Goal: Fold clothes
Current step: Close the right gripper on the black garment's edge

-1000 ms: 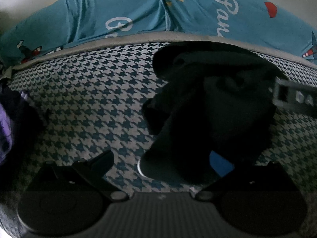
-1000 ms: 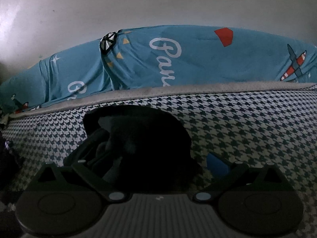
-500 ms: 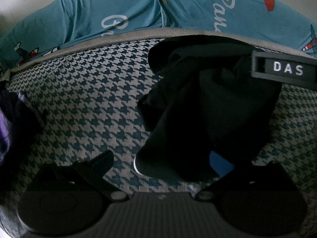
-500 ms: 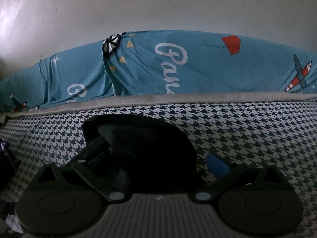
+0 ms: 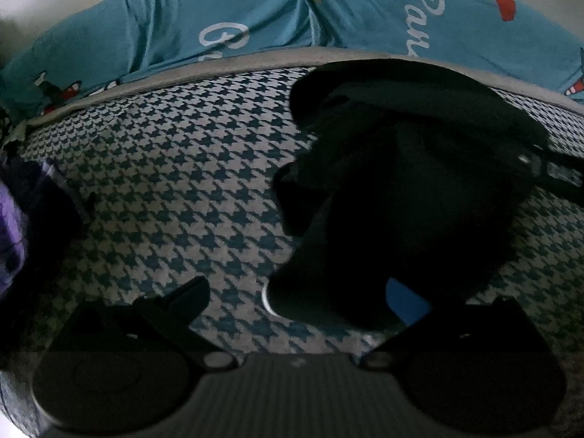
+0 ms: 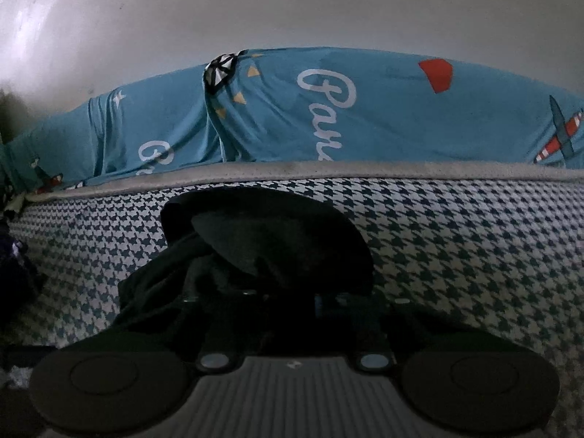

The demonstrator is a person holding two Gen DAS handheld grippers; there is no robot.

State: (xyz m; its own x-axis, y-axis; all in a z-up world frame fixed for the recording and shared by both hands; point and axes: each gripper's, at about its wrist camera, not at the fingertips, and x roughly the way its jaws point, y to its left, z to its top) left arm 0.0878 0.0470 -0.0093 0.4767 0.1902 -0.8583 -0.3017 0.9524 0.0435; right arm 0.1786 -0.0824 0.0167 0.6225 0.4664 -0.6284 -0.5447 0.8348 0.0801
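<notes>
we count one black garment [image 5: 408, 197], one houndstooth mattress [image 5: 175, 182], one teal printed sheet [image 6: 365, 120], one purple cloth [image 5: 9, 241], two grippers.

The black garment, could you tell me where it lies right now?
In both wrist views the black garment lies crumpled on the houndstooth cover, right of centre, just before the teal printed bedding.

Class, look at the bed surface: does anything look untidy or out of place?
Yes. The black garment lies bunched in a crumpled heap on the houndstooth cover, not spread flat; another dark and purple cloth pile sits at the left edge.
</notes>
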